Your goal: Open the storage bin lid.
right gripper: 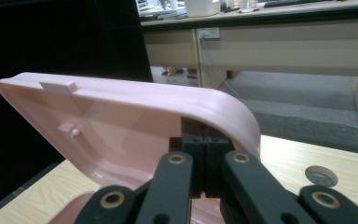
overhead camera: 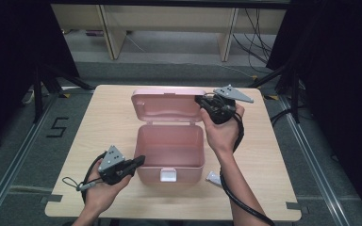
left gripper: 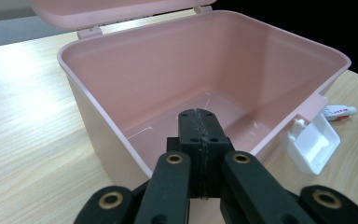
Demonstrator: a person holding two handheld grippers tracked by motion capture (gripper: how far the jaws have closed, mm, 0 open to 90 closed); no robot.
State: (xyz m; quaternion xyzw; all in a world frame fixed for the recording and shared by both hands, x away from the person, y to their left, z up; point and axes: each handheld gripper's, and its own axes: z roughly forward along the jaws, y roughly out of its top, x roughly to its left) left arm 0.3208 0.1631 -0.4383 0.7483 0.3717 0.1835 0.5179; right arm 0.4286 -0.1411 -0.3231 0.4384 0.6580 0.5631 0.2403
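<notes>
A pink plastic box (overhead camera: pixel 169 146) stands open on the wooden table, its lid (overhead camera: pixel 167 106) tipped up at the back. A white latch (overhead camera: pixel 168 175) hangs on its front wall. My left gripper (overhead camera: pixel 141 161) is shut and empty, just off the box's front left corner. In the left gripper view its joined jaws (left gripper: pixel 198 114) point into the empty box (left gripper: pixel 214 60). My right gripper (overhead camera: pixel 199 100) is shut at the lid's right edge. In the right gripper view its tips (right gripper: pixel 204 135) sit right under the lid's rim (right gripper: pixel 135 116), partly hidden by it.
A small white tube with red print (overhead camera: pixel 214 178) lies on the table right of the box's front, also seen as the tube (left gripper: pixel 338 112) past the latch (left gripper: pixel 312 142). A round grey cap (right gripper: pixel 321 176) is set in the tabletop. Desks and cables stand behind the table.
</notes>
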